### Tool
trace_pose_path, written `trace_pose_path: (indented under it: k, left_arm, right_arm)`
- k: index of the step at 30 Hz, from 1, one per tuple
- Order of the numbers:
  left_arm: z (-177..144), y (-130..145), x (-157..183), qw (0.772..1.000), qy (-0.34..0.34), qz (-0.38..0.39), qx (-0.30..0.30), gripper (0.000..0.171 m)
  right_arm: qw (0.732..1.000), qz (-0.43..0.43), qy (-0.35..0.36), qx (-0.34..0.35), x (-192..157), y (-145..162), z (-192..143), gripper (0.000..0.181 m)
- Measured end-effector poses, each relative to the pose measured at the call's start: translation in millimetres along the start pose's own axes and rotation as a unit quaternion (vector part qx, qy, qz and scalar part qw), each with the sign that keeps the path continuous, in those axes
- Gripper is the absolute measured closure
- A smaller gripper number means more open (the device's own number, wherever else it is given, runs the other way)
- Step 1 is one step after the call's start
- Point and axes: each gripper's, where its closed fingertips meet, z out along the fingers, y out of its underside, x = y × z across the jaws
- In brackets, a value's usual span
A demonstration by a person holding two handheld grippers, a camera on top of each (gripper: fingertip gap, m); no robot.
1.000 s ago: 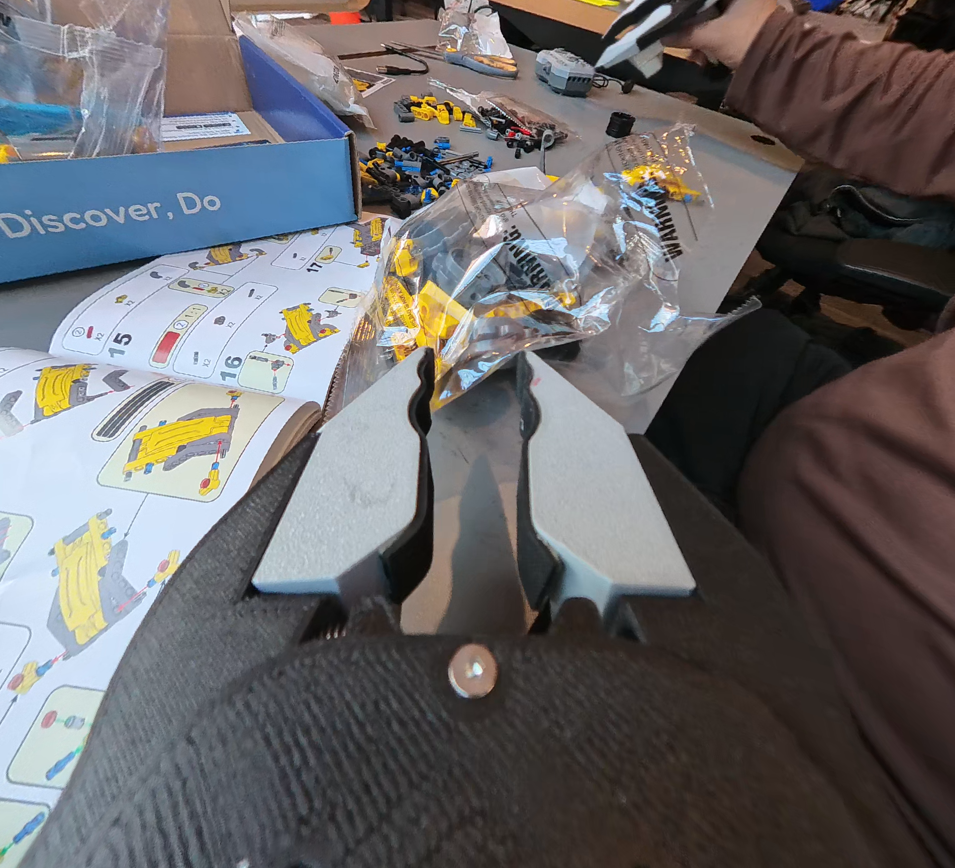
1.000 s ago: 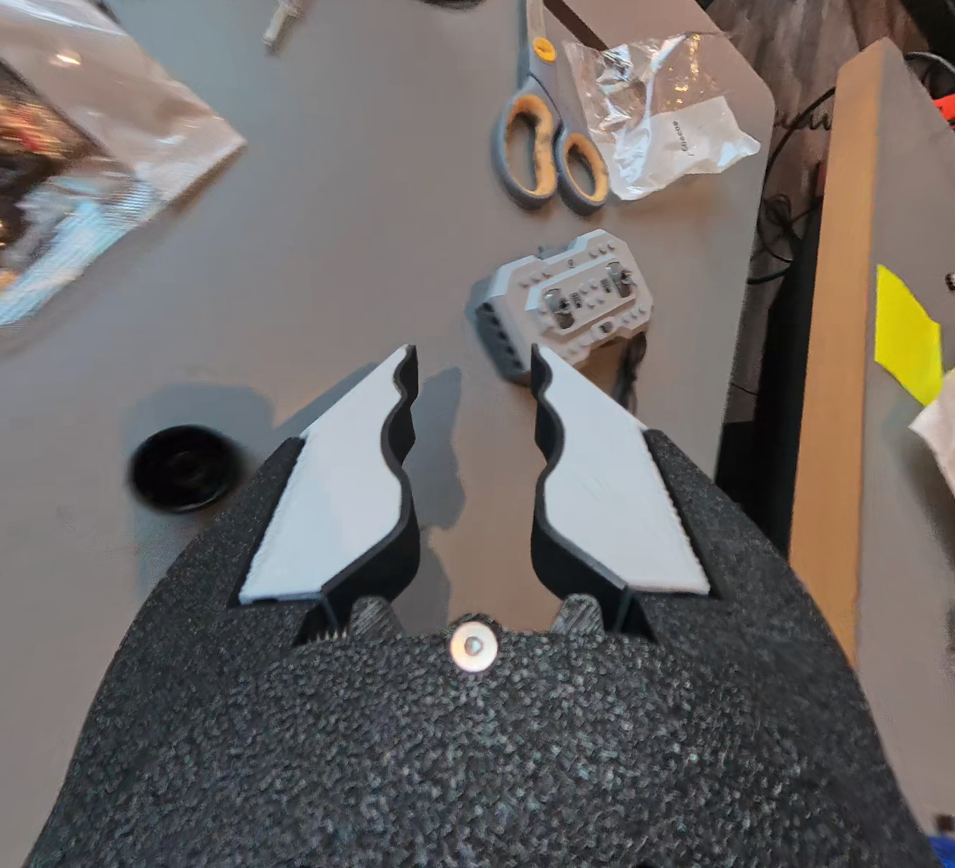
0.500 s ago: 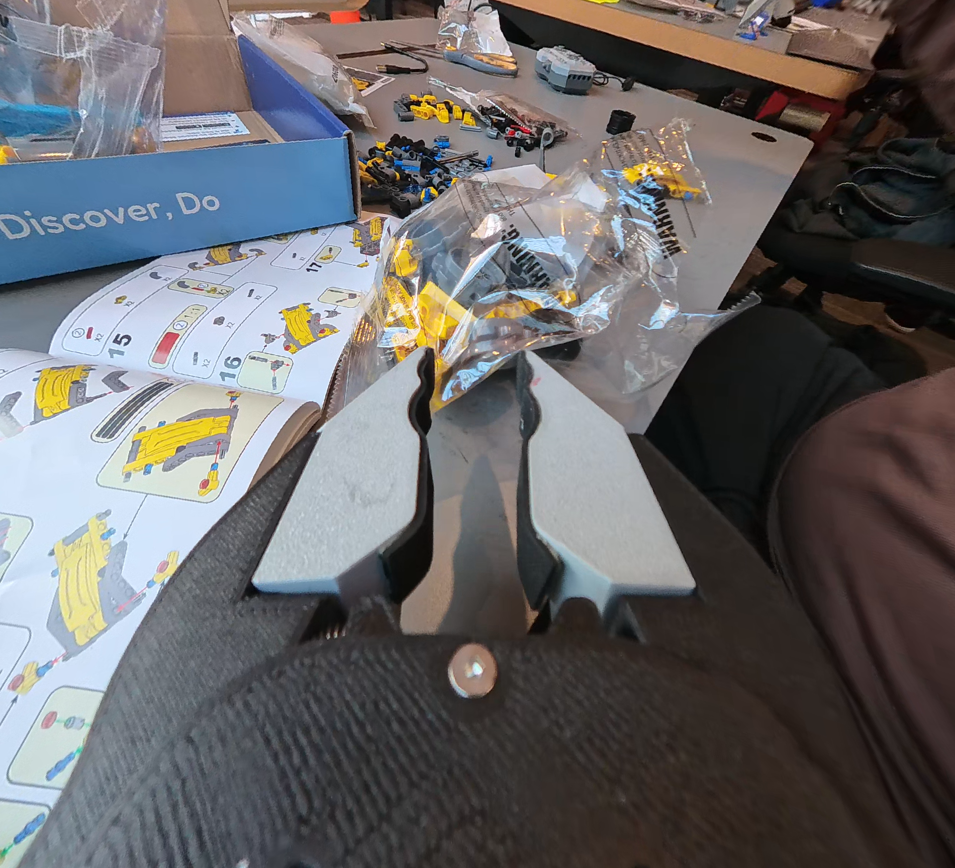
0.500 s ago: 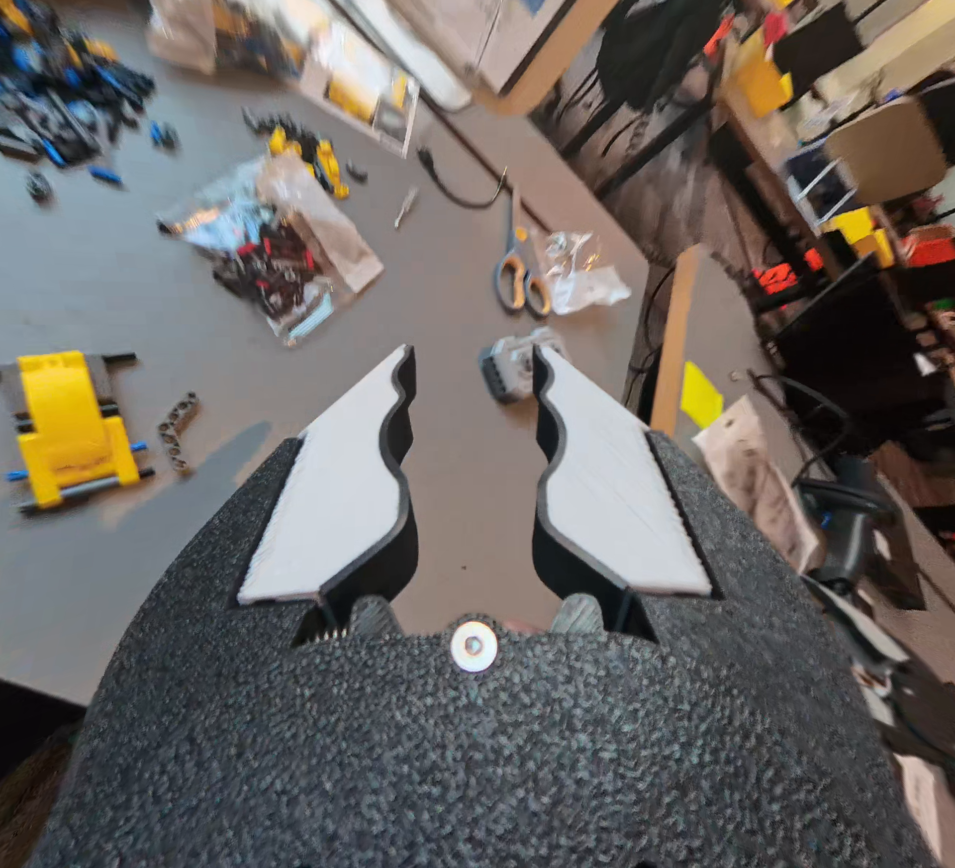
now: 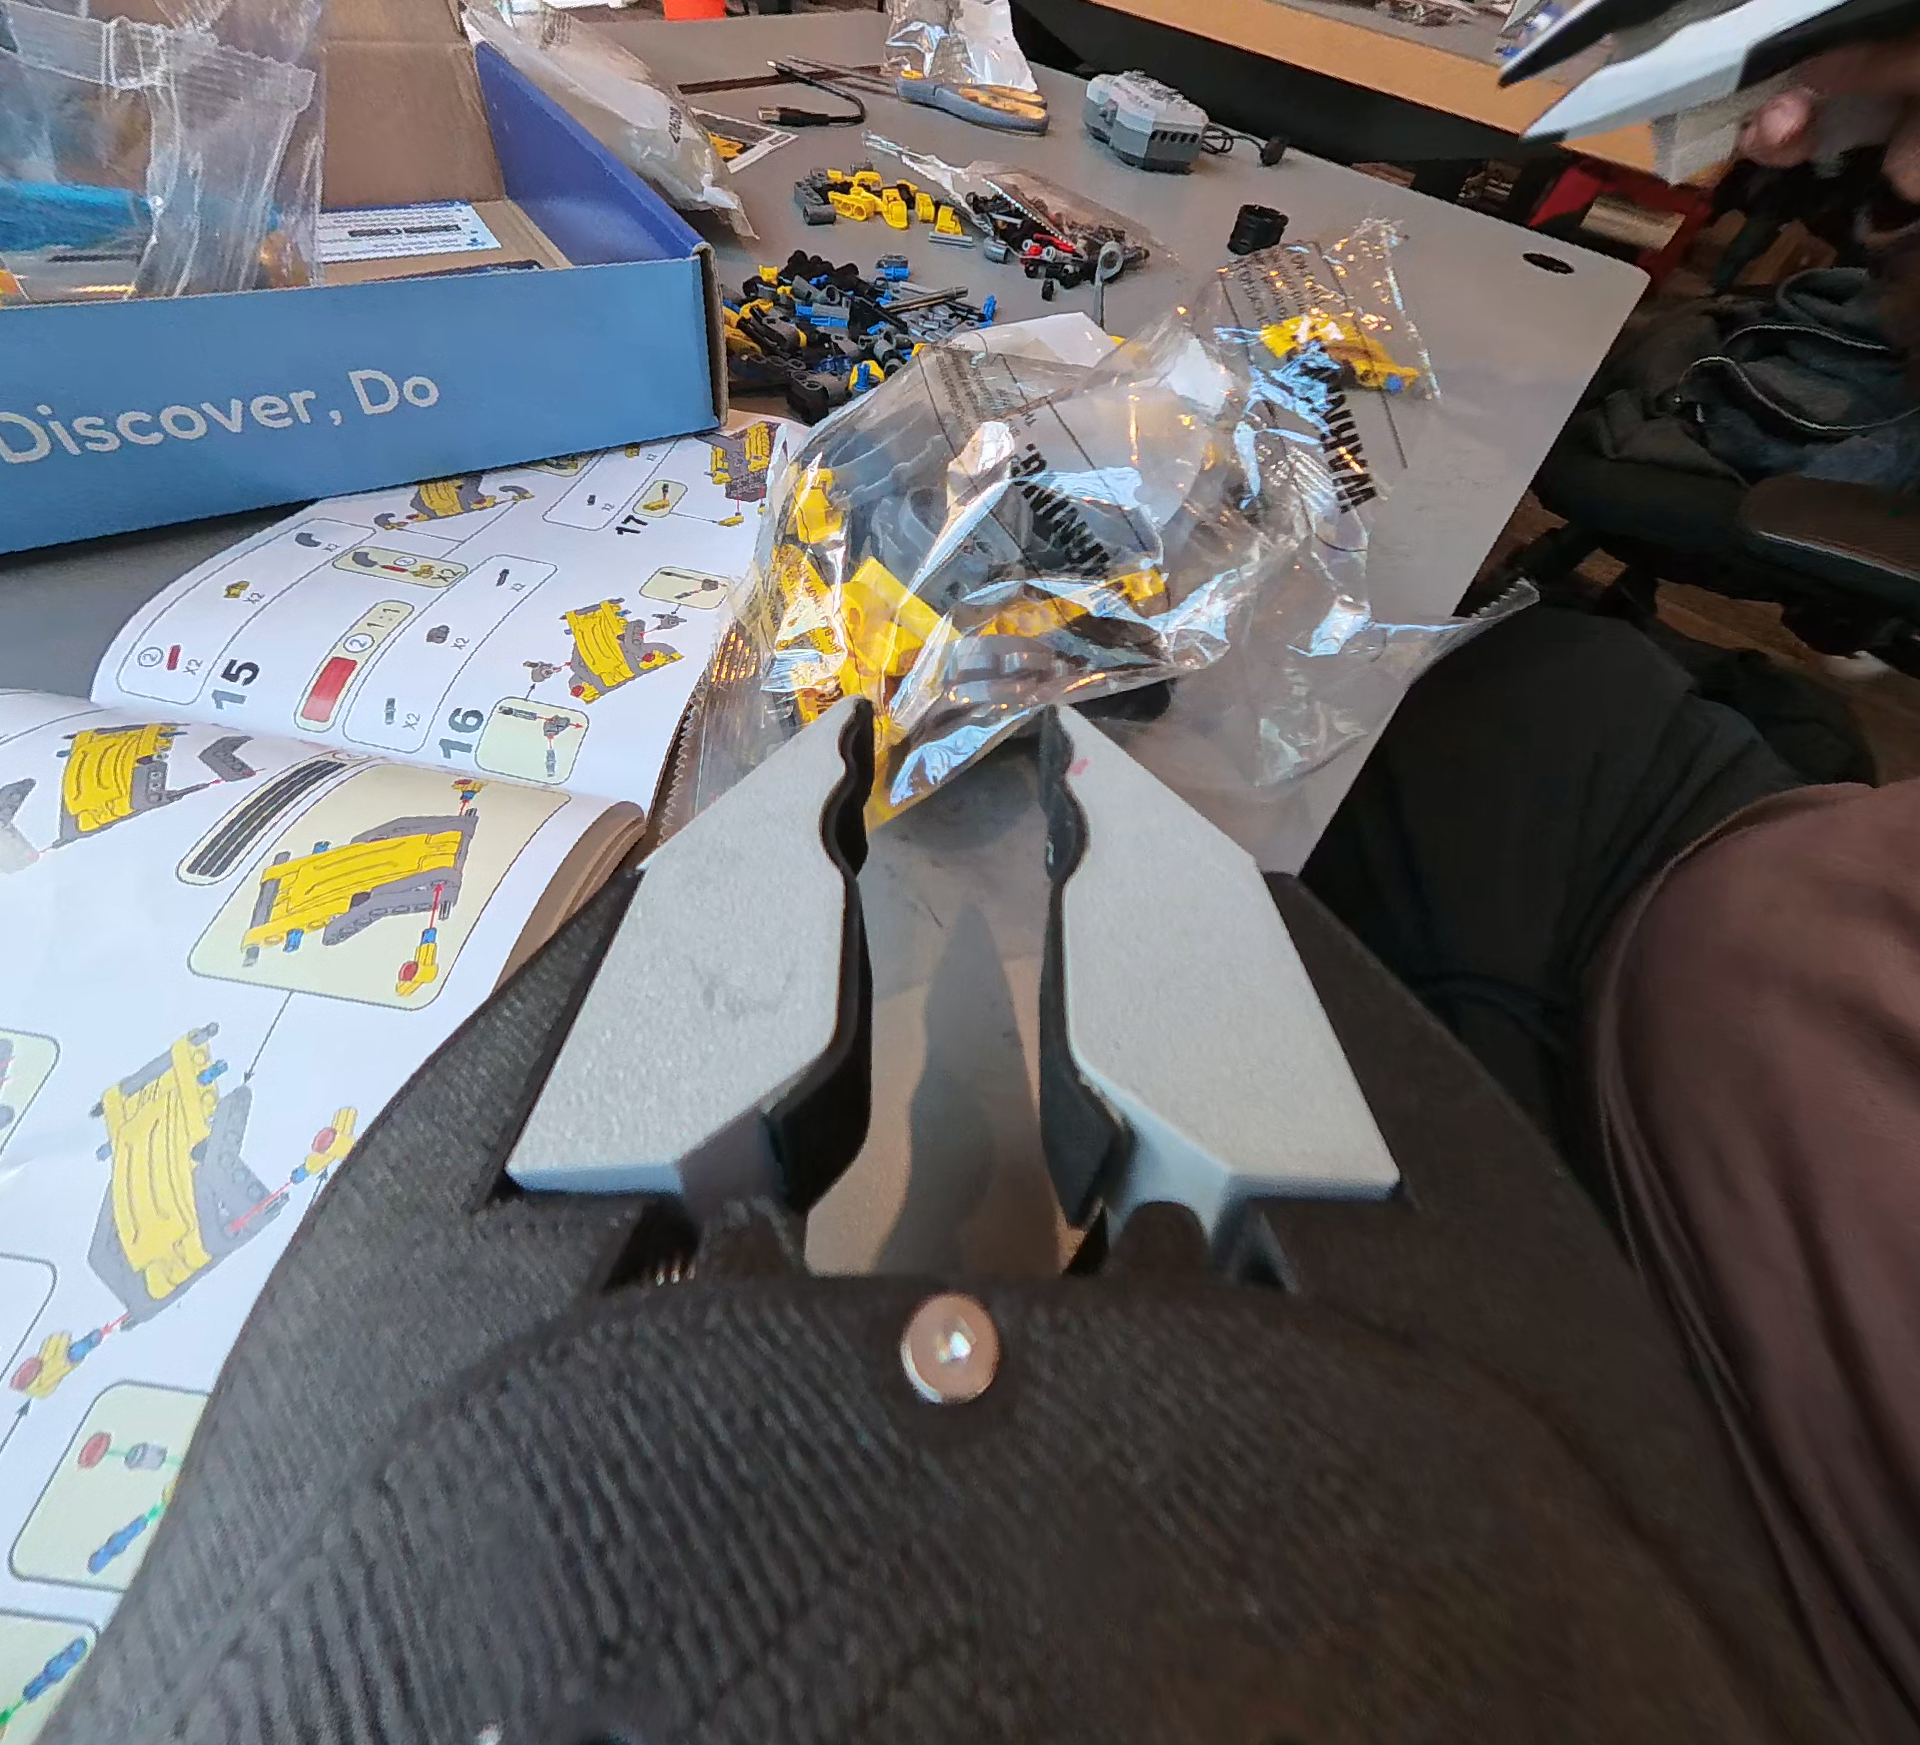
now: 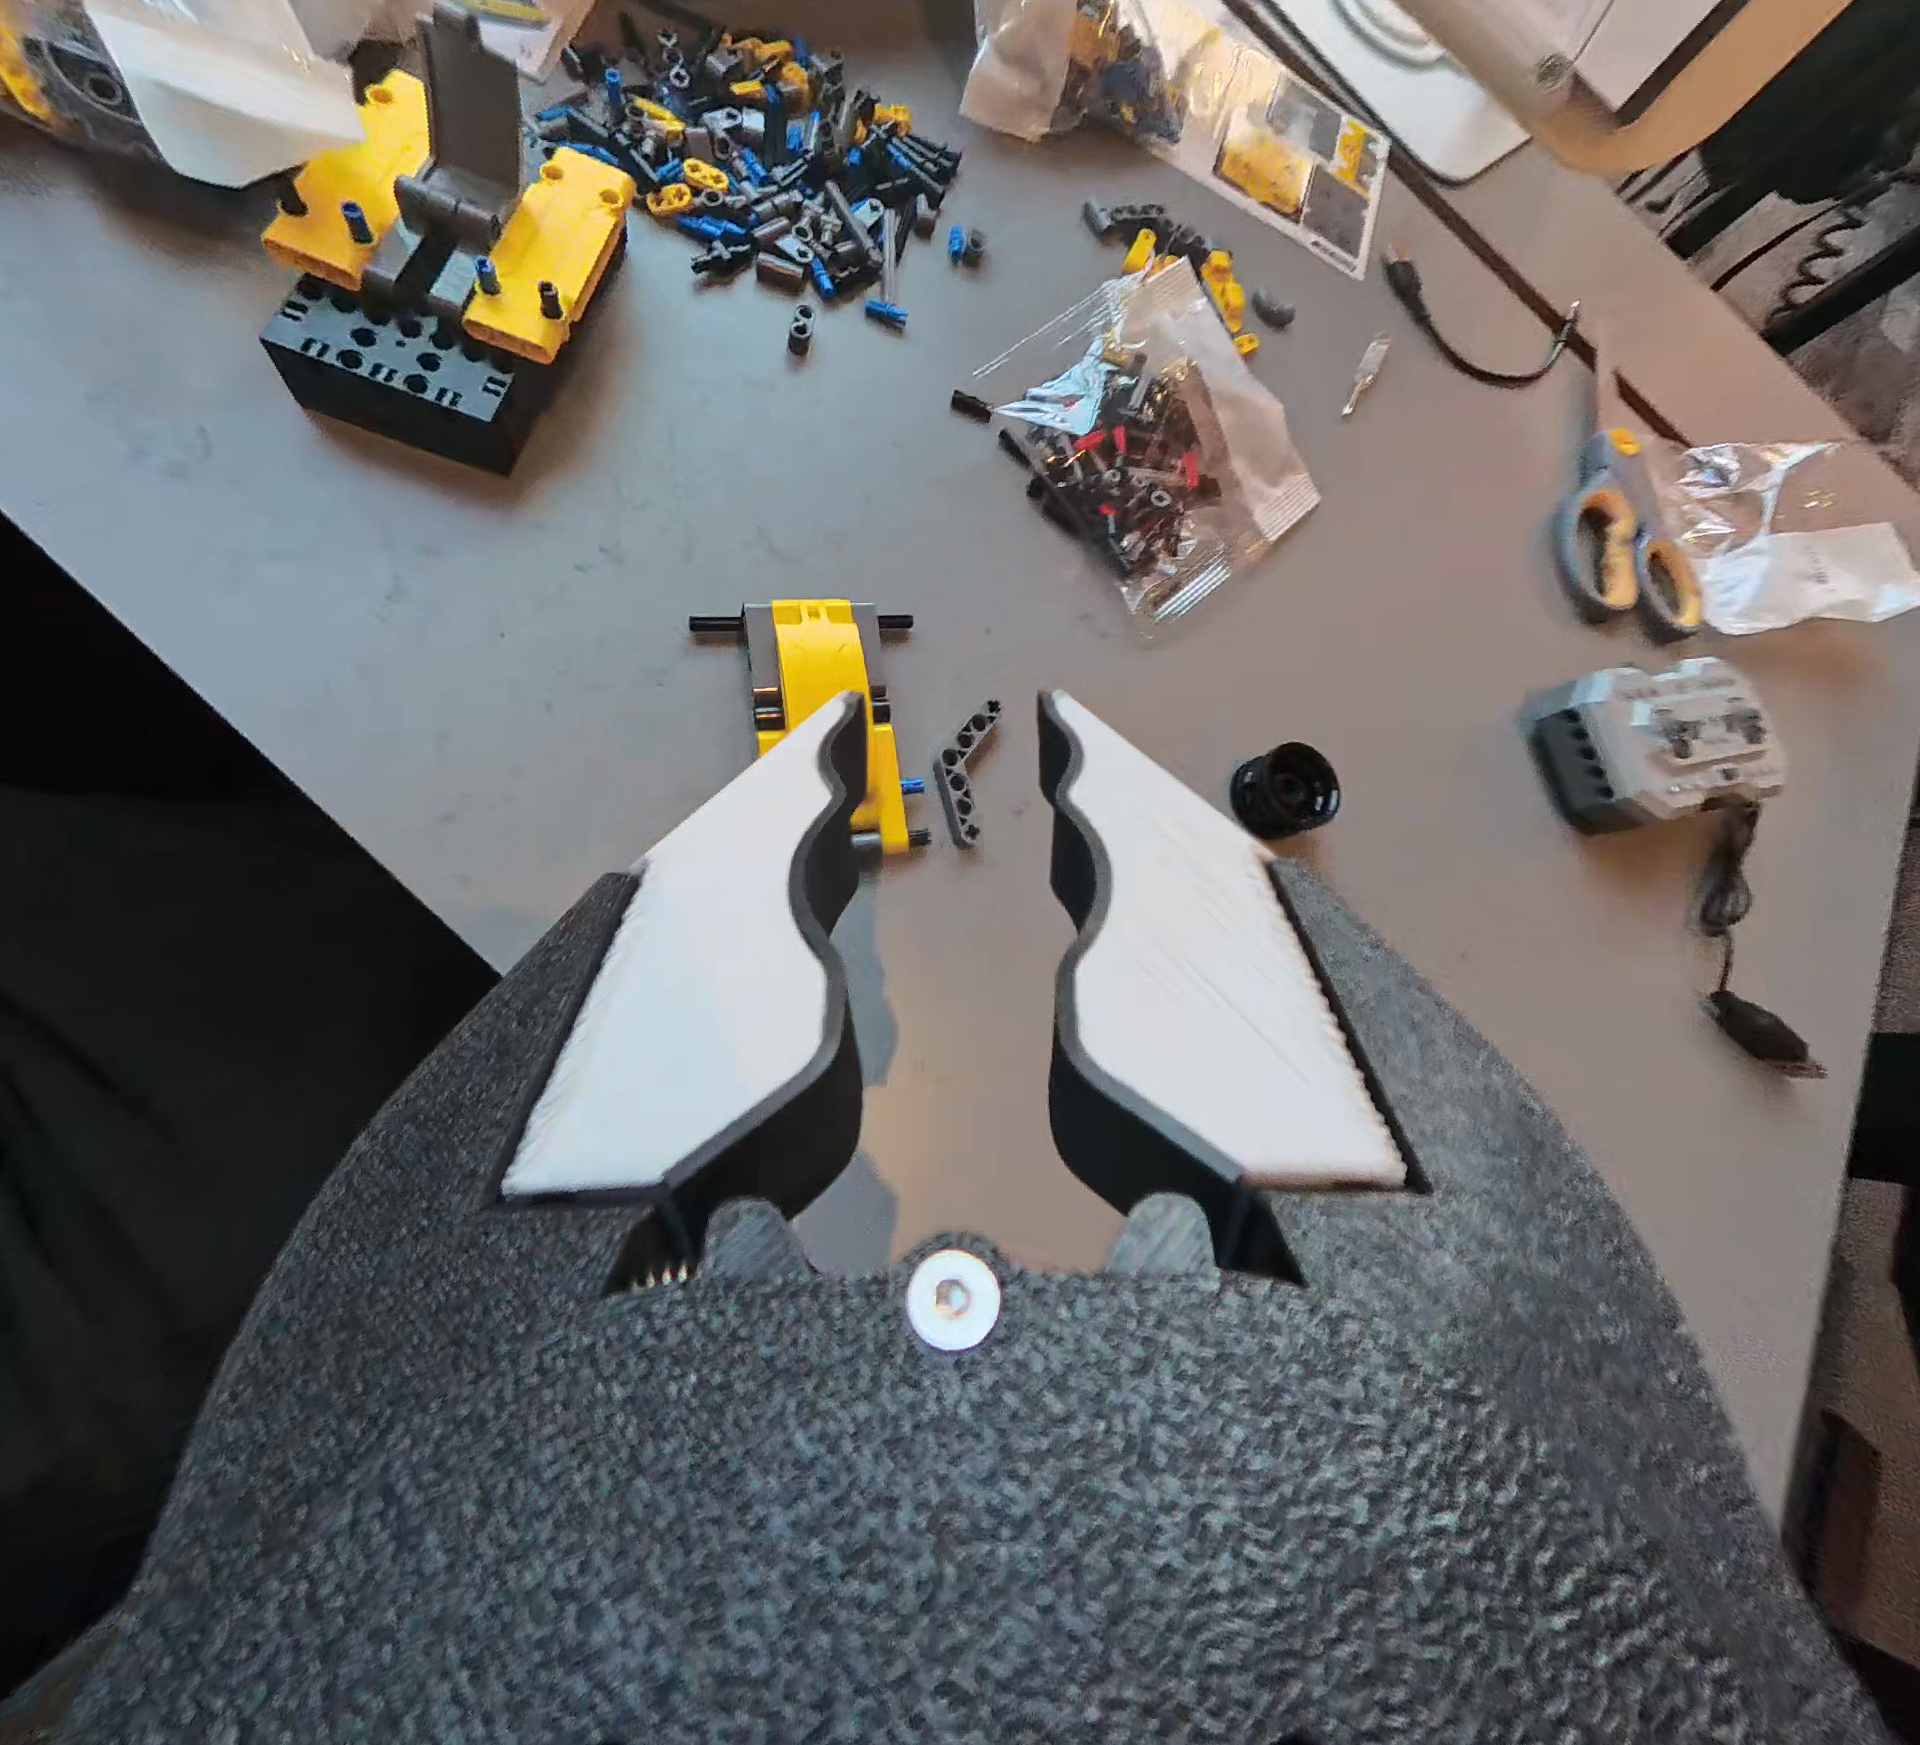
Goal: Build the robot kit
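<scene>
On the grey tabletop (image 6: 520,552), the clear bag of yellow and grey parts (image 5: 1039,552) lies just beyond the left gripper (image 5: 951,739), fingers apart, its near corner between their tips. The right gripper (image 6: 951,719), fingers apart and empty, hovers over a bent grey beam (image 6: 964,773), long axis running near to far, beside a yellow part (image 6: 821,667).

Two wrist views of one bench (image 6: 540,552).
Left: low, close, facing across. Right: high, looking down. Both show the loose-parts pile (image 5: 831,324).

left gripper (image 5: 951,745): jaws parted, low | right gripper (image 6: 948,724): jaws parted, raised
</scene>
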Motion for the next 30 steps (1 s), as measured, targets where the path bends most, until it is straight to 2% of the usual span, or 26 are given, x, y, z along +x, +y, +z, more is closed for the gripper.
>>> trace_pose_path:
  k: [2, 5, 8, 12, 18, 21, 22, 24, 26, 30]
  left_arm:
    - [0, 0, -1, 1.0, -0.002, -0.002, -0.002, 0.143]
    - [1, 1, -1, 1.0, -0.001, -0.006, -0.005, 0.143]
    - [1, 1, -1, 1.0, -0.002, -0.005, -0.004, 0.143]
    - [1, 1, -2, 1.0, 0.0, -0.01, -0.006, 0.143]
    - [2, 2, -2, 1.0, 0.003, -0.017, -0.009, 0.143]
    - [2, 2, -3, 1.0, -0.001, -0.02, -0.01, 0.143]
    - [3, 2, -4, 1.0, -0.002, -0.021, -0.011, 0.143]
    - [3, 3, -5, 1.0, -0.005, -0.024, -0.013, 0.143]
    - [3, 3, -5, 1.0, -0.007, -0.024, -0.015, 0.143]
    - [3, 4, -7, 0.999, -0.017, -0.026, -0.017, 0.143]
  right_arm:
    - [1.0, 0.006, 0.0, -0.013, 5, 12, 9, 0.147]
    - [0.999, 0.032, 0.009, -0.031, 32, 28, 12, 0.143]
    - [0.995, 0.068, -0.026, -0.067, 56, 58, 16, 0.132]
    - [0.991, 0.088, -0.036, -0.098, 91, 90, 34, 0.13]
    - [0.984, 0.091, -0.099, -0.12, 113, 94, 79, 0.13]
    - [0.979, 0.084, -0.123, -0.138, 116, 95, 102, 0.152]
    - [0.978, 0.082, -0.136, -0.138, 113, 92, 108, 0.154]
    - [0.976, 0.083, -0.151, -0.135, 107, 85, 118, 0.153]
    - [0.976, 0.083, -0.155, -0.129, 103, 77, 122, 0.145]
    - [0.98, 0.082, -0.138, -0.115, 97, 70, 114, 0.139]
